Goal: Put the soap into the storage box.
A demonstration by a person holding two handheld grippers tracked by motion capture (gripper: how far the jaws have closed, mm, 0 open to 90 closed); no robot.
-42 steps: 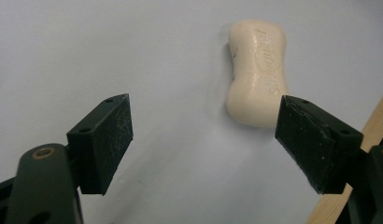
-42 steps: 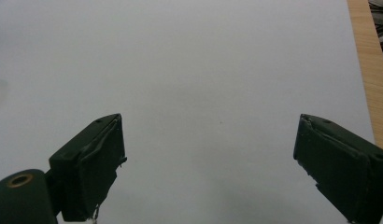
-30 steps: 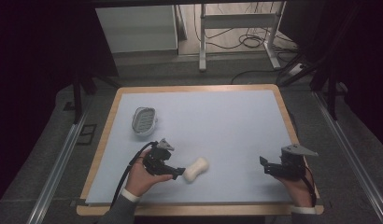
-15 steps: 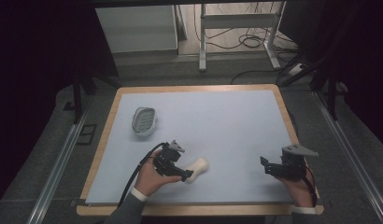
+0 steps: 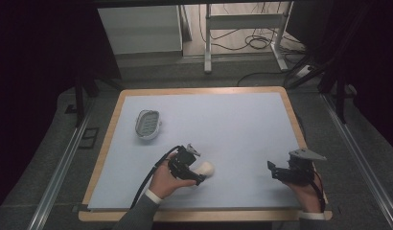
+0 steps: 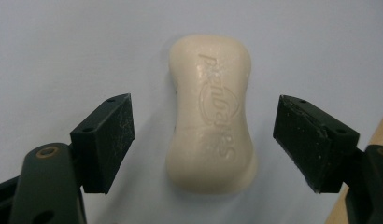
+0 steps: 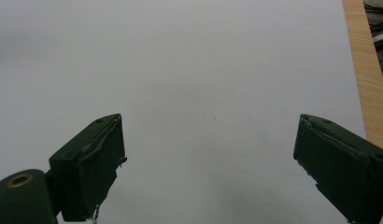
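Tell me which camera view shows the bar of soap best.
The left gripper view: the soap lies close up between that gripper's open jaws, untouched, its embossed lettering readable. In the high view it is a small pale lump partly covered by the left gripper. The right gripper view looks at bare blue mat.

**Soap bar and soap dish on the mat**

Soap bar (image 6: 210, 112): cream-white, waisted oval, brand lettering pressed into top face. Lies flat on the pale blue mat (image 5: 233, 124), lettering up. Sits well apart from the soap dish (image 5: 148, 124), toward the near edge and to the right of it.

Soap dish: pale oval, ribbed inside, upright, holding nothing.
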